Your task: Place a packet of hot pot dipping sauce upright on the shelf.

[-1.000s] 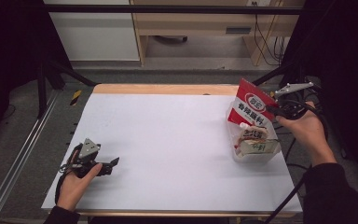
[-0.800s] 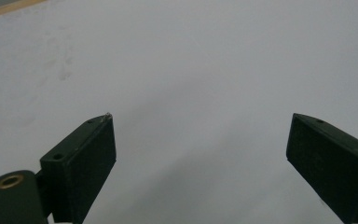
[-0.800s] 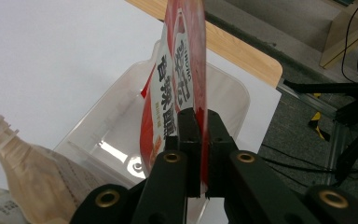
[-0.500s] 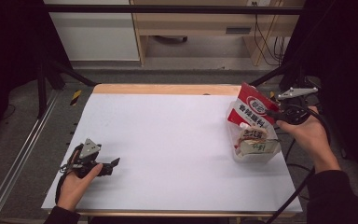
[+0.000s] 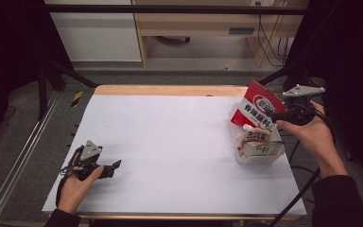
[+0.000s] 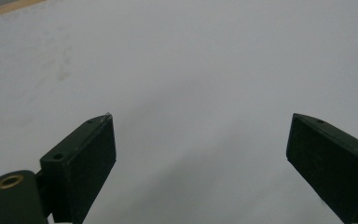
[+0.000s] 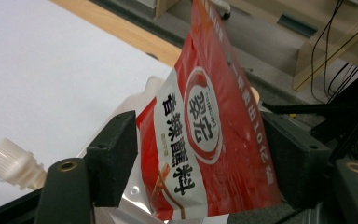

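A red and white sauce packet (image 5: 260,107) stands tilted in a clear plastic tub (image 5: 260,158) at the table's right edge, on top of other pouches. My right gripper (image 5: 272,116) is at the packet's right side. In the right gripper view the packet (image 7: 205,140) sits between the two jaws. The jaws have just been opening, and their pads stand off its edges. My left gripper (image 5: 114,167) rests on the white table (image 5: 170,142) near the front left corner. It is open, with nothing but bare table between its jaws (image 6: 200,144).
A pouch with a white screw cap (image 7: 9,163) lies in the tub below the red packet. The table's wooden far edge (image 5: 170,90) borders a floor with a desk and cables. A metal rail (image 5: 23,156) runs along the left.
The right gripper's jaws have parted from the red packet, which stays leaning in the tub. The right hand has shifted slightly. The left hand and gripper have not moved.
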Available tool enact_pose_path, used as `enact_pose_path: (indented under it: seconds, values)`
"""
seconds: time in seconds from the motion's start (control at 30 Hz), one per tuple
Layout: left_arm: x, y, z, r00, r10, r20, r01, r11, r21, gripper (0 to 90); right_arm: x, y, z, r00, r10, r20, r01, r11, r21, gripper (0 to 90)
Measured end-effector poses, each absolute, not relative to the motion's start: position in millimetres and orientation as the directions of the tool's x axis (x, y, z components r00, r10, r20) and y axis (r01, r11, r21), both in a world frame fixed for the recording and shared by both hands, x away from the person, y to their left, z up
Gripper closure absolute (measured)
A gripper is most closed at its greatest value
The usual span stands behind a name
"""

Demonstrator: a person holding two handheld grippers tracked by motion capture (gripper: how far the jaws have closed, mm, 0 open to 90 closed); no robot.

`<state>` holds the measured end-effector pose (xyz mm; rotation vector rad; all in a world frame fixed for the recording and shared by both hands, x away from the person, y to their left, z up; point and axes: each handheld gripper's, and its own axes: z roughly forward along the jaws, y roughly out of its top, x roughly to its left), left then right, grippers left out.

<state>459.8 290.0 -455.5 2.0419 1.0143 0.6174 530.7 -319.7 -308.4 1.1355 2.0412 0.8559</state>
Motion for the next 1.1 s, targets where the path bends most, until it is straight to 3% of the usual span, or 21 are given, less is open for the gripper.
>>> enact_pose_path:
  seconds: [0.5, 0.7, 1.1]
  values:
    - [459, 290, -455, 0.565, 0.82, 0.084, 0.45, -0.393, 0.802, 7.9, 510, -287, -276, -0.442, 0.863, -0.243, 0.372, 0.423, 0.826, 22.3]
    - [459, 291, -455, 0.564, 0.822, 0.081, 0.449, -0.388, 0.805, 7.9, 492, -245, -274, -0.488, 0.84, -0.239, 0.328, 0.43, 0.841, 19.4]
    - [458, 291, -454, 0.563, 0.822, 0.086, 0.447, -0.391, 0.805, 7.7, 459, -171, -319, -0.587, 0.796, -0.145, 0.318, 0.392, 0.863, 14.7]
